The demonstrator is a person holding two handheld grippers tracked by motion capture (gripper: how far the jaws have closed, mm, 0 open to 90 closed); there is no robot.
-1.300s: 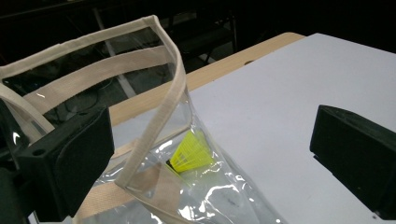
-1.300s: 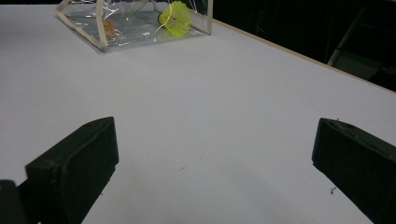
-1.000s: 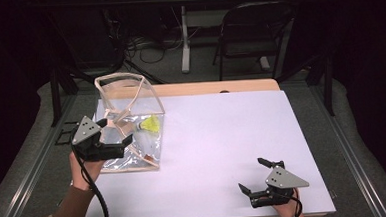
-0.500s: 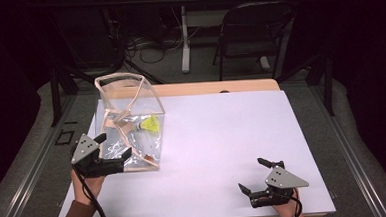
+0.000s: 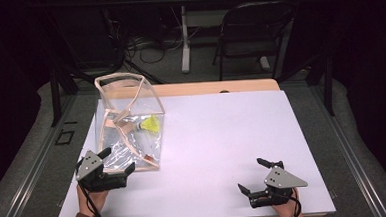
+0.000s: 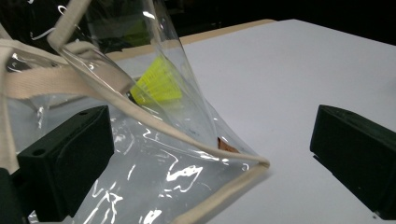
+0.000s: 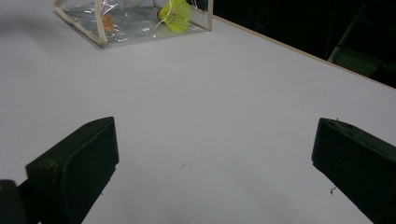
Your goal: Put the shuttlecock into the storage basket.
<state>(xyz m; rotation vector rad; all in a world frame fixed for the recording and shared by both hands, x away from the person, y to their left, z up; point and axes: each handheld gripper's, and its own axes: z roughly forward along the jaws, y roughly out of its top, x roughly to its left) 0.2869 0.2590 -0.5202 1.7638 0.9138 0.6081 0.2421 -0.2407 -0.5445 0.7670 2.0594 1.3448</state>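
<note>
A clear plastic bag (image 5: 126, 122) with beige trim and straps stands at the table's left. A yellow shuttlecock (image 5: 151, 123) lies inside it, with a small brown tag (image 5: 147, 156) near the bottom corner. My left gripper (image 5: 117, 160) is open at the bag's near corner. In the left gripper view that corner of the bag (image 6: 154, 158) reaches between the wide-apart jaws of the left gripper (image 6: 210, 158), with the shuttlecock (image 6: 158, 86) beyond. My right gripper (image 5: 249, 174) rests open at the front right, holding nothing. In its view the right gripper (image 7: 215, 163) faces the distant bag (image 7: 135, 18) and shuttlecock (image 7: 176, 14).
The white table top (image 5: 222, 137) stretches between the two grippers. A wooden strip (image 5: 215, 87) runs along the far edge. A dark chair (image 5: 247, 30) and cables stand beyond the table on the floor.
My left gripper has drawn back toward the person, from beside the bag's middle down to its near corner. The bag and right gripper have stayed put.
</note>
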